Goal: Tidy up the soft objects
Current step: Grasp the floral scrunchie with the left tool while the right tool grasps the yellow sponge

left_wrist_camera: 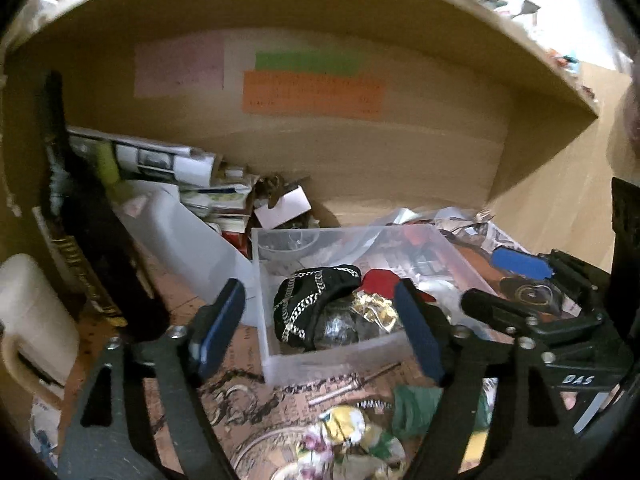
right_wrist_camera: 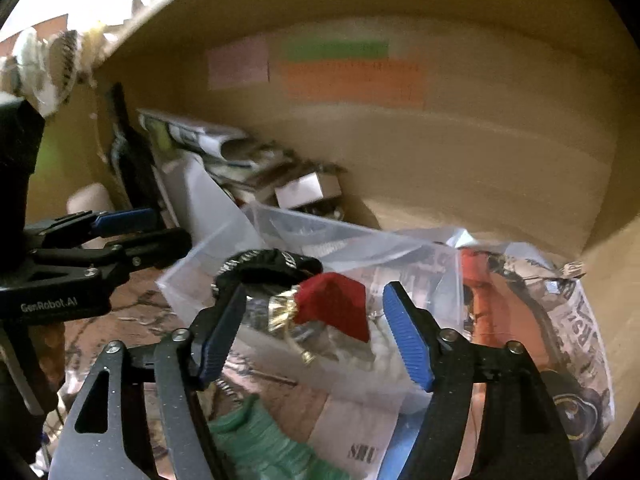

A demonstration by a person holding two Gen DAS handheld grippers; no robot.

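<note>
Wooden shelf (left_wrist_camera: 360, 152) | clear bin (left_wrist_camera: 280, 360) (cloths inside) | left gripper (left_wrist_camera: 320, 332), right gripper (right_wrist_camera: 316, 336) fingers spread, empty

Both views are dim and warm-toned under the shelf (left_wrist_camera: 320, 8); daylight is blown out to white at the top corners, above the shelf edge. Strong fisheye bending is seen: the shelf edge is curved into an arc, and black vignetting is present at all corners. Motion blur is noted throughout, heavier in the right wrist view, where the coloured paper notes (right_wrist_camera: 352, 76) on the back wall are smeared and unreadable. Soft shadow is cast ahead of the left tool (left_wrist_camera: 320, 332) inside the clear plastic box (left_wrist_camera: 264, 320). Faint glare is caught on the box walls and on foil. The right tool (right_wrist_camera: 316, 332) fingers are rendered fairly sharp; everything beyond them is soft.
</note>
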